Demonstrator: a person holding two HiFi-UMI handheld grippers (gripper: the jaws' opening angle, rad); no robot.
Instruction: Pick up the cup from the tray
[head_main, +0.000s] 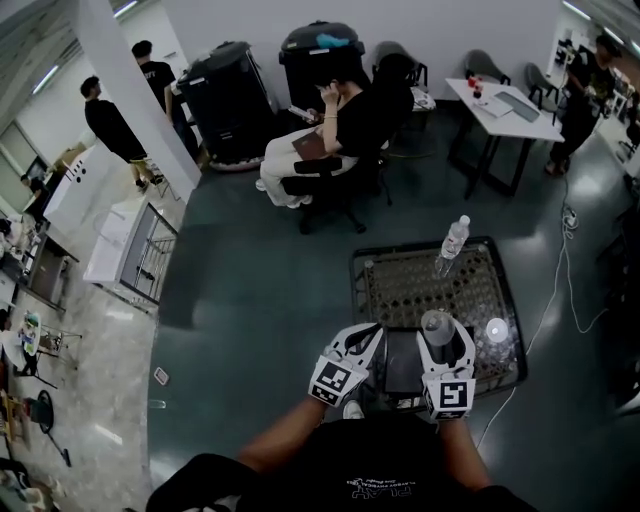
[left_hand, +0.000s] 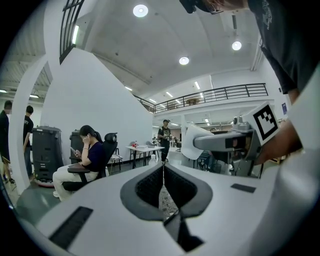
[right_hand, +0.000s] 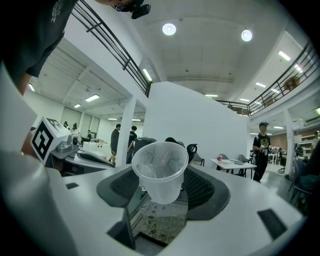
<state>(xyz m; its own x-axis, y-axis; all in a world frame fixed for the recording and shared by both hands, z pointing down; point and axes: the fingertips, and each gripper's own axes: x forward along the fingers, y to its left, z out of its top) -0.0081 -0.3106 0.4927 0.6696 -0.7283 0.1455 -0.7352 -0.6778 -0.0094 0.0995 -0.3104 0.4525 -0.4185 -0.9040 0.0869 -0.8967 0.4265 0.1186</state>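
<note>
Cup (right_hand: 160, 172) of clear plastic clamped between the 2 jaws of right gripper (right_hand: 162, 187), upright, mouth up, dark ridged pads (right_hand: 200, 187) pressed to its sides at 3 and 9 o'clock. Below it, through the jaw gap at 6 o'clock, patterned floor of tray (right_hand: 159, 225); contact between cup base and tray not discernible.

From head view: cup (head_main: 436, 322) held over near part of dark-rimmed tray (head_main: 400, 290), at 6 o'clock of its patterned surface. Clear water bottle (head_main: 452, 245) standing at 12 o'clock on tray, well apart from cup. Pale round object (head_main: 496, 330) on tray at 3 o'clock of right gripper (head_main: 441, 338), just beside it, too blurred to name. Left gripper (head_main: 368, 333) at 9 o'clock of right one, near but apart, over tray's near left part.

In left gripper view, left gripper (left_hand: 163, 170) clenched, pads meeting tip to tip with nothing between; only a sliver of patterned tray behind them. Right gripper's marker cube (left_hand: 263, 120) at 3 o'clock there.

Farther off in head view: seated person (head_main: 340, 130) on black office chair (head_main: 335, 195) at 11 o'clock from tray, white table (head_main: 505, 110) at 1 o'clock, 2 standing persons (head_main: 115, 125) at 10 o'clock beside white pillar (head_main: 130, 90).
</note>
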